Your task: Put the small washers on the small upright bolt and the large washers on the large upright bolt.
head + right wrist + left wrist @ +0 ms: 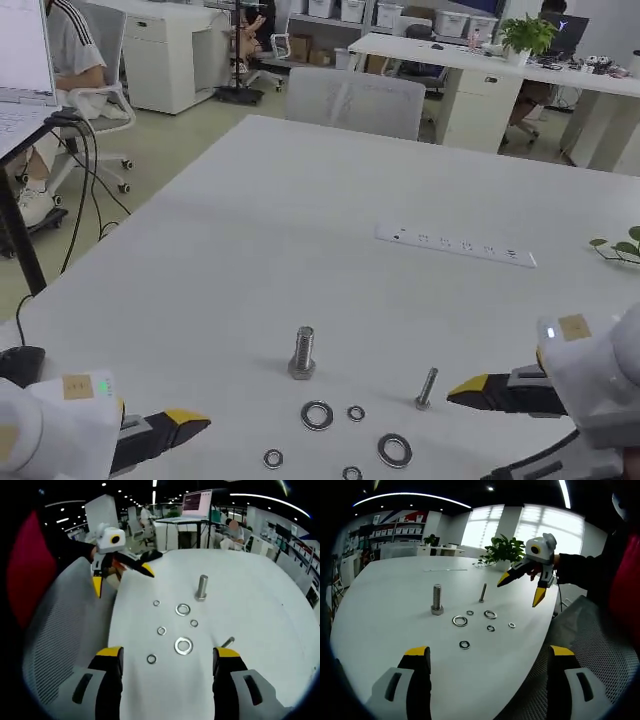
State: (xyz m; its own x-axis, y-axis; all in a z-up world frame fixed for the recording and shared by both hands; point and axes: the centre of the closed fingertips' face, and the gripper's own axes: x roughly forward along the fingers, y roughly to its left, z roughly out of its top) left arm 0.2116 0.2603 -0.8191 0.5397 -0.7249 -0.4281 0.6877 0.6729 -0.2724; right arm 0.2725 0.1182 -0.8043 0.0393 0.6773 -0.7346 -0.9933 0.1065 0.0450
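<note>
A large upright bolt stands on the white table, and a small upright bolt stands to its right. Several washers lie flat in front of them, among them two large ones and small ones. My left gripper hovers at the near left edge, open and holding nothing. My right gripper hangs open just right of the small bolt. The left gripper view has the large bolt, the small bolt and the right gripper. The right gripper view has the washers between the open jaws.
A white power strip lies farther back on the table. A grey chair stands behind the far edge. A plant's leaves reach in at the right. Cables hang by a stand at the left. A mesh chair seat sits under the near edge.
</note>
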